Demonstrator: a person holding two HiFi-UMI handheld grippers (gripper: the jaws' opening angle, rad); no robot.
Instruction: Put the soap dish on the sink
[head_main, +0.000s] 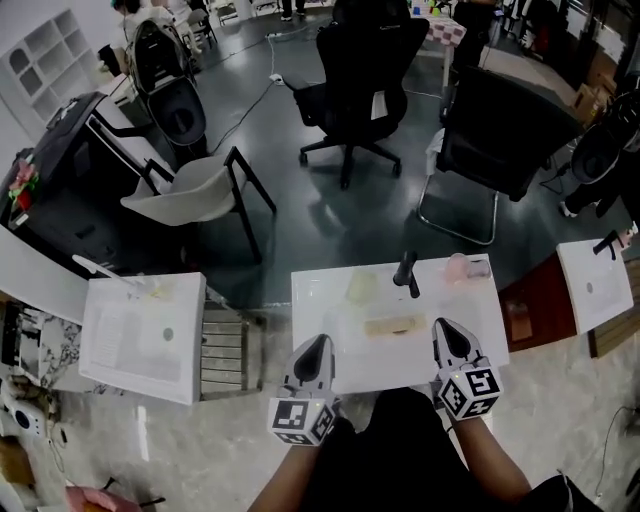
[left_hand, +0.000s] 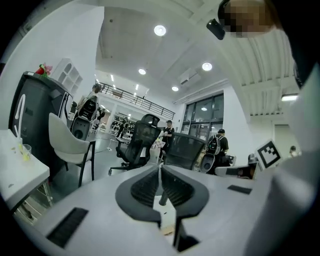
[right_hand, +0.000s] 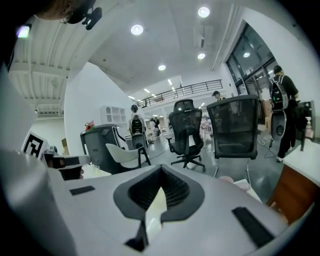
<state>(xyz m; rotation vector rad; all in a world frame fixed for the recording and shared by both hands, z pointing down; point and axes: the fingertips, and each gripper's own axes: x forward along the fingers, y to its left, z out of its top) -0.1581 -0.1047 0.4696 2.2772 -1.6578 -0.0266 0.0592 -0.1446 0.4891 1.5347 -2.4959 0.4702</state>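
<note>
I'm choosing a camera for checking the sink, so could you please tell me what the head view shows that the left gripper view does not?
Only the head view: the sink from above, the tan soap dish lying whole on it, a pink object at its far right. Only the left gripper view: the left gripper close up, jaws together with nothing between, ceiling lights, a balcony railing. Both: the white chair, black office chairs, the neighbouring sink.

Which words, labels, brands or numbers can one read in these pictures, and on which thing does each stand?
No word or number is readable.
On the left tongs and the right tongs: black-and-white square markers only, no letters.
On an office chair, a white sheet: too small to read.
</note>
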